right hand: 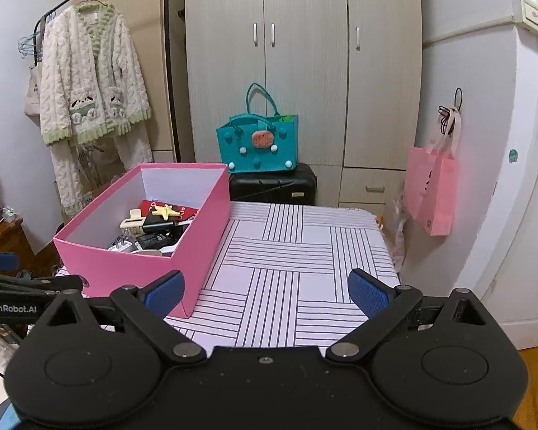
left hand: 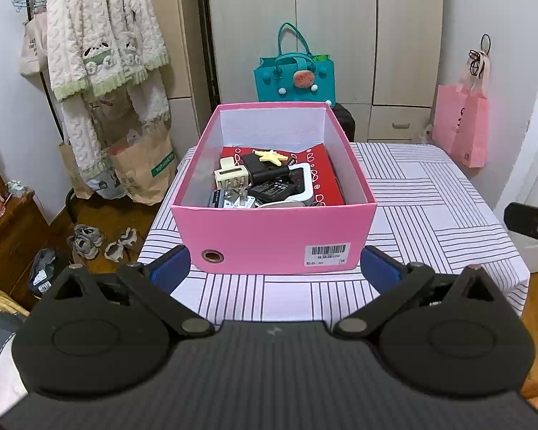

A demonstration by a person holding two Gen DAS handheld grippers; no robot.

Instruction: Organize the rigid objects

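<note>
Though both the left hand-held gripper and right hand-held gripper gape wide and empty, the pink box before them holds stiff, light clutter. The cream hair claw, topmost inside it, looks easiest pinched across its body.

My left gripper is level, its blue-padded fingers spread wide with nothing between them. My right gripper is level beside it, jaws equally wide apart and empty.

light: even, soft indoor | shadows: faint | focus: sharp | edges: strong fisheye bending, dark corners
</note>
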